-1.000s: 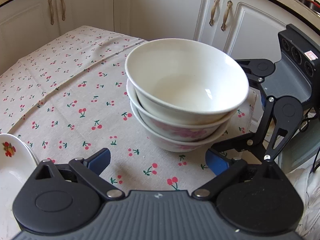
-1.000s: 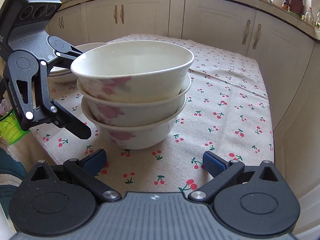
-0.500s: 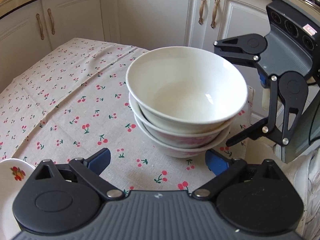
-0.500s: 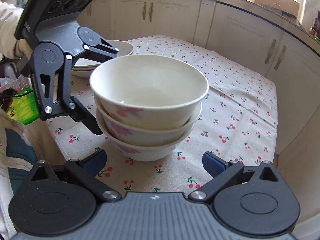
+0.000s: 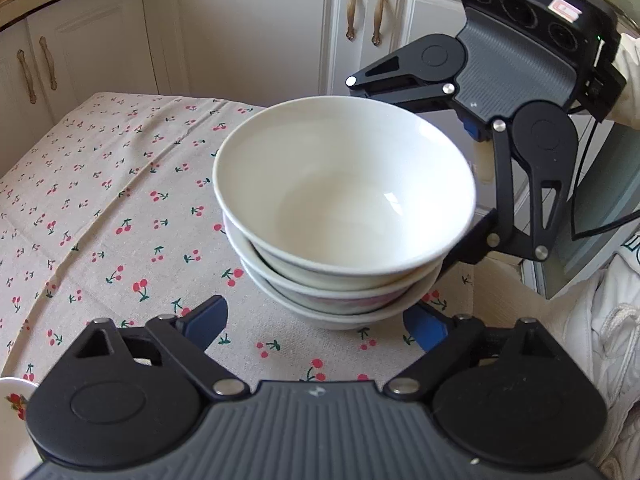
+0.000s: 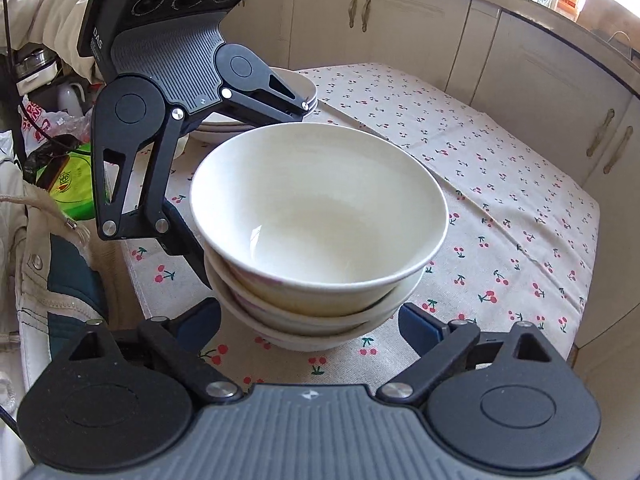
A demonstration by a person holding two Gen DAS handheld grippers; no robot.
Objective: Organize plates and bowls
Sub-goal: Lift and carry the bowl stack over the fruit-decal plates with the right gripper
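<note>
A stack of three white bowls with pink flower prints (image 5: 344,216) stands on the cherry-print tablecloth (image 5: 100,216); it also shows in the right wrist view (image 6: 316,216). My left gripper (image 5: 316,320) is open, its blue pads on either side of the bottom bowl. My right gripper (image 6: 310,322) is open too, straddling the stack from the opposite side. Each gripper shows in the other's view, close against the stack. A stack of white plates (image 6: 296,88) sits behind the left gripper.
White cabinet doors (image 5: 256,36) stand behind the table. The table's edge (image 6: 576,344) drops off at the right. A plate rim with a red print (image 5: 12,392) shows at lower left. A green packet (image 6: 68,184) and bags lie off the table.
Both grippers have moved in closer and higher around the bowl stack, staying open. The bowls have not moved on the cloth.
</note>
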